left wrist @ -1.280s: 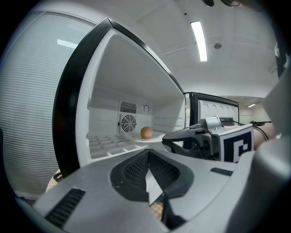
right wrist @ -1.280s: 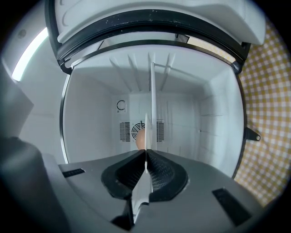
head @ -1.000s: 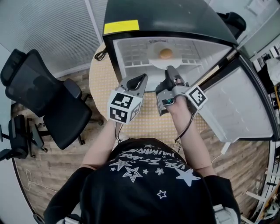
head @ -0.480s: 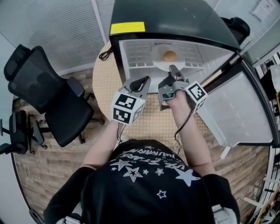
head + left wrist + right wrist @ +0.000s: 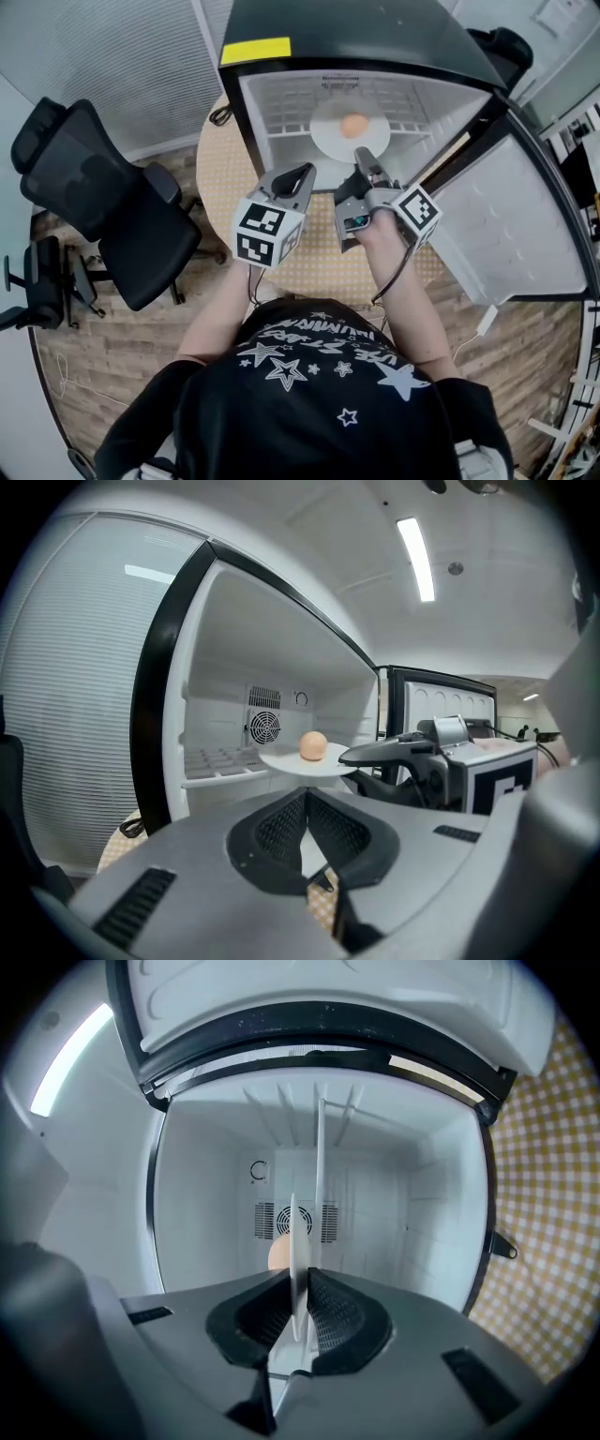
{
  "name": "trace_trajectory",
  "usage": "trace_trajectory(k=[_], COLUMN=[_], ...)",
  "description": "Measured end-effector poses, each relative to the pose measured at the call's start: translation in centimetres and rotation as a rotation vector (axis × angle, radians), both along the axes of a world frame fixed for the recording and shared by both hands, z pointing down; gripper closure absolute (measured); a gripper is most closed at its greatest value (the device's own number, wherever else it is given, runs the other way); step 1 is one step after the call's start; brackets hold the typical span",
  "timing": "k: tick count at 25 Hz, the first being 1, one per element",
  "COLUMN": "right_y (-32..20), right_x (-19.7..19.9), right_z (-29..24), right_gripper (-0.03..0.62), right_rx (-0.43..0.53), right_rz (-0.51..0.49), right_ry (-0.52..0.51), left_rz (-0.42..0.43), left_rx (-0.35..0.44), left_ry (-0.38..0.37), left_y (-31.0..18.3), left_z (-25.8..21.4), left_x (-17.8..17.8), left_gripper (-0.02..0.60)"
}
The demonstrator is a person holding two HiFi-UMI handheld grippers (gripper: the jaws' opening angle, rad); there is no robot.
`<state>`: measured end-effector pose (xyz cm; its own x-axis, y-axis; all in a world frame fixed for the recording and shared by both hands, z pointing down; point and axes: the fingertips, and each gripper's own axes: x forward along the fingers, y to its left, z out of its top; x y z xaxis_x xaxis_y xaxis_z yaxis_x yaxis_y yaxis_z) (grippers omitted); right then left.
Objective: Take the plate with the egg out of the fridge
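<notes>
Checked yellow cloth covered the round bench [image 5: 217, 173] under the small white fridge [image 5: 281, 117], whose door stood wide open. Inside it, at upper centre of the head view, was the plate [image 5: 326, 136], thin, stiff and glossy, with a smooth round egg [image 5: 353, 125] loose on top. Our right tool [image 5: 364, 161] had just been closing and pinched the near rim between its ribbed pads. We judged the plate light but slippery. Tilted, it would let the fragile egg roll. Our left tool [image 5: 302, 174] hung shut and empty.

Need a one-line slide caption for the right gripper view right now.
Right gripper, jaws having just been closing, clamps the rim of the edge-on plate inside the fridge, egg peeking behind.
</notes>
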<state>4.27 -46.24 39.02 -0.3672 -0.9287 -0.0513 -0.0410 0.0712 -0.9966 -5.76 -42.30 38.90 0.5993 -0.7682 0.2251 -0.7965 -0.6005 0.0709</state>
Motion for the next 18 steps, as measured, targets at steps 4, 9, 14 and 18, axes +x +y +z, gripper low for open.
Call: trace_trajectory(k=[4, 9, 14, 18], right_y=[2.7, 5.9, 9.5, 12.8], right_x=[0.6, 1.9, 3.9, 4.7], right_z=[-0.1, 0.5, 0.9, 2.0], right_gripper=[0.539, 0.539, 0.539, 0.540], right_rx=[0.037, 0.057, 0.106, 0.119], right_rz=[-0.035, -0.071, -0.069, -0.101], right_ry=[0.045, 0.085, 0.137, 0.168], left_rz=[-0.016, -0.033, -0.050, -0.077], left_rx=[-0.011, -0.010, -0.008, -0.020], left_ry=[0.006, -0.004, -0.020, -0.026], left_y=[2.0, 4.7, 8.3, 11.6], left_z=[0.5, 0.5, 0.5, 1.1], left_x=[0.6, 2.0, 3.6, 4.8], left_gripper=[0.574, 0.574, 0.574, 0.574])
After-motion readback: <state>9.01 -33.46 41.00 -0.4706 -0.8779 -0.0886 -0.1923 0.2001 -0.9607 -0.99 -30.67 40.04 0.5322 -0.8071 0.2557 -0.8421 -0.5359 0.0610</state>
